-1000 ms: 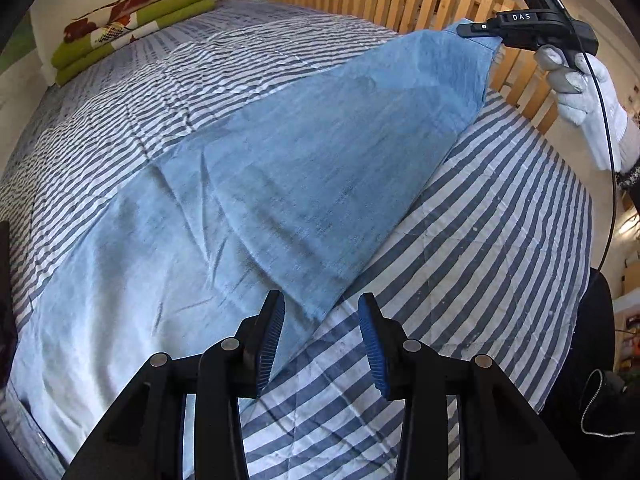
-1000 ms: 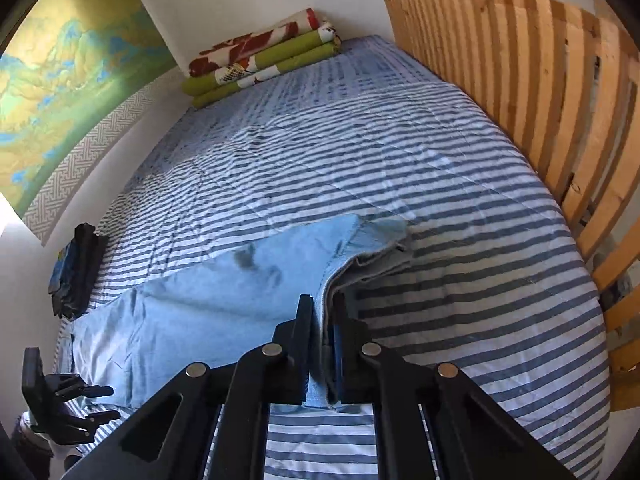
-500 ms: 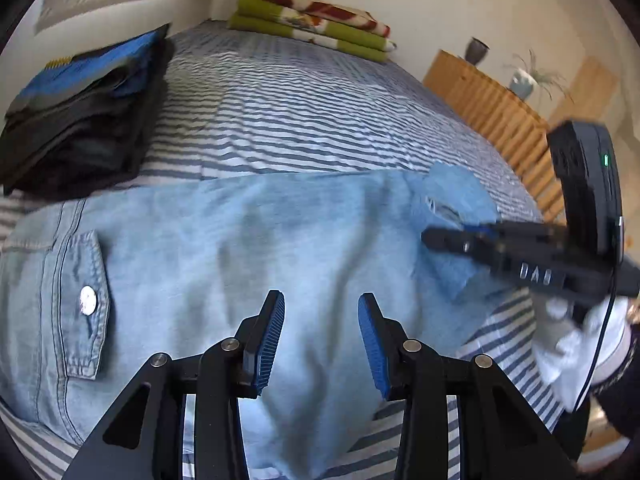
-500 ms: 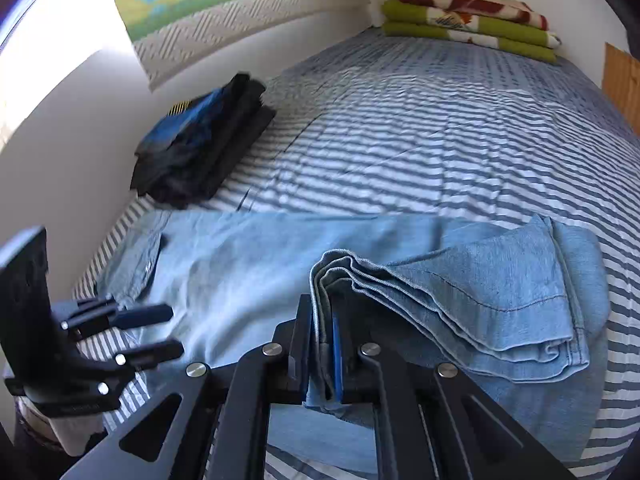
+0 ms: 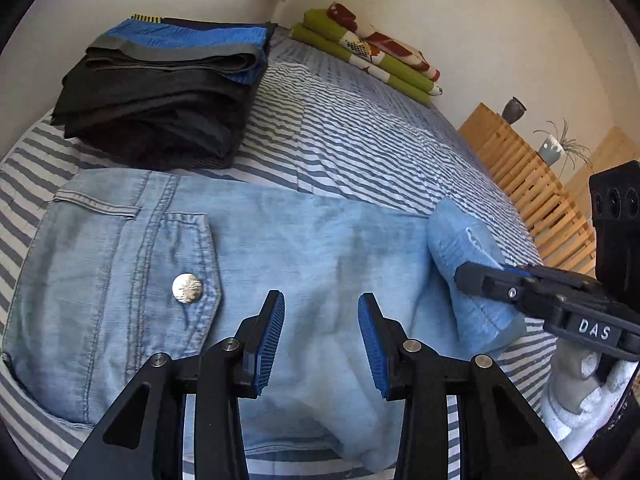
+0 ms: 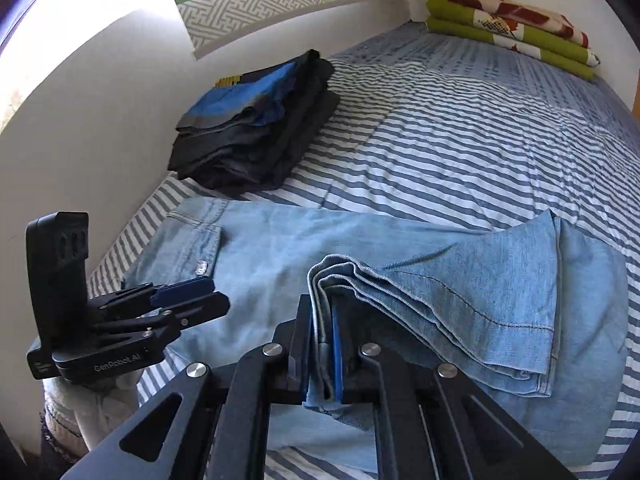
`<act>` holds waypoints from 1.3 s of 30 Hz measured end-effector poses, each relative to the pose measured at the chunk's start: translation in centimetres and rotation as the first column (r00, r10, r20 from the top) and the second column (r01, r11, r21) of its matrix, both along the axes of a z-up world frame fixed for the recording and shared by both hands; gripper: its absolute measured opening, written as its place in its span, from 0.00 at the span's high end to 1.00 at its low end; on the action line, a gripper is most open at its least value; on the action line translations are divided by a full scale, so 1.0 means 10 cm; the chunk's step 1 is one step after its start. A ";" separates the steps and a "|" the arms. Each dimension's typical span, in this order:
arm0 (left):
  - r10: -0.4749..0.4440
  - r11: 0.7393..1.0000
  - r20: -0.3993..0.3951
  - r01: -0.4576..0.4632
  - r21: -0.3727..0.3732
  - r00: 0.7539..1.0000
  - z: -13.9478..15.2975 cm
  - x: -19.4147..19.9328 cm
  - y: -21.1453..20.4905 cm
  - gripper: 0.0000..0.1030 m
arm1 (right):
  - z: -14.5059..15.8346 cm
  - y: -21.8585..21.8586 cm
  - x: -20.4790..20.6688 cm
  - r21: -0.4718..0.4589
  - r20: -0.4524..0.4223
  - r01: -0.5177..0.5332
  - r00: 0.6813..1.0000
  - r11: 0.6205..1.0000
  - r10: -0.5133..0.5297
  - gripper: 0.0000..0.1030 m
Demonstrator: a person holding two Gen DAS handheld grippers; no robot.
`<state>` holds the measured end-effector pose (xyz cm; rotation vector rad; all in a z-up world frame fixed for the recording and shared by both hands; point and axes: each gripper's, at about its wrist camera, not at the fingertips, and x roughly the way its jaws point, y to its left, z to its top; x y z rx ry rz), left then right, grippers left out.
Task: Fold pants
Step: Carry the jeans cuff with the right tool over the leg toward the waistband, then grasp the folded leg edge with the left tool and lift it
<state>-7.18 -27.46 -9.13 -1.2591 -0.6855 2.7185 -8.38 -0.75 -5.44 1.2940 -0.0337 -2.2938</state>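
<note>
Light blue denim pants (image 5: 280, 248) lie across the striped bed, waist and buttoned back pocket (image 5: 186, 288) at the left. My left gripper (image 5: 322, 316) hovers open just above the seat area with nothing between its blue pads. My right gripper (image 6: 322, 344) is shut on the bunched leg hems (image 6: 340, 276), which it holds over the thigh part of the pants (image 6: 280, 240). In the left wrist view the right gripper (image 5: 472, 276) comes in from the right with the folded-over leg end (image 5: 460, 240). In the right wrist view the left gripper (image 6: 192, 296) is at the lower left.
A stack of folded dark and blue clothes (image 5: 168, 92) sits beside the waist, near the wall. Folded green and red bedding (image 5: 372, 52) lies at the bed's far end. A wooden slatted rail (image 5: 532, 184) runs along the right side. A white-gloved hand (image 5: 580, 396) holds the right gripper.
Both grippers swung across toward the waist end. The right one carried the leg hems over, so the legs now lie folded back on the pants. The left stayed open, the right stayed shut.
</note>
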 end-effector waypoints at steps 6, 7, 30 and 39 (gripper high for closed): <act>0.037 0.999 0.029 -0.037 0.006 0.999 -0.13 0.18 -0.30 0.60 | -0.26 -0.71 0.19 0.022 0.128 -0.219 0.968 0.975 0.215 0.87; 0.032 0.999 0.030 -0.033 0.003 0.999 -0.15 0.21 -0.32 0.60 | -0.25 -0.71 0.22 0.010 0.151 -0.233 0.962 0.972 0.229 0.85; -0.199 0.976 0.103 0.207 -0.069 0.975 -0.43 0.01 0.43 0.46 | -0.63 0.76 -0.69 0.000 0.362 0.228 0.907 0.974 -0.212 0.56; -0.194 0.973 0.091 0.204 -0.112 0.977 -0.38 0.01 0.49 0.83 | -0.78 0.71 -0.63 -0.010 0.445 0.179 0.882 0.984 -0.156 0.53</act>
